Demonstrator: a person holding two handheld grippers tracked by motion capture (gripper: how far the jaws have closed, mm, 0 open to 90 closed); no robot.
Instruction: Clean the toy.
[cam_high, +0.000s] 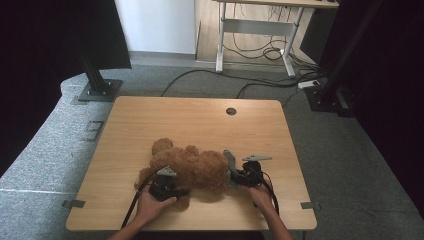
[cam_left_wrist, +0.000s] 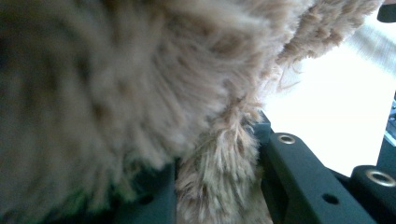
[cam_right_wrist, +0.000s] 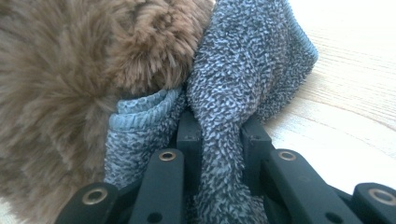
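Note:
A brown plush teddy bear lies on its side at the front of the wooden table. My left gripper is at the bear's near left side. In the left gripper view it is shut on a tuft of the bear's fur. My right gripper is against the bear's right end. Its jaws are shut on a fold of grey knitted cloth with a ribbed hem, which lies against the bear. The cloth shows as a grey strip beside the bear.
A round cable hole sits near the table's far edge. Black stand bases rest on the carpet at far left and far right. A white-legged desk with floor cables stands behind.

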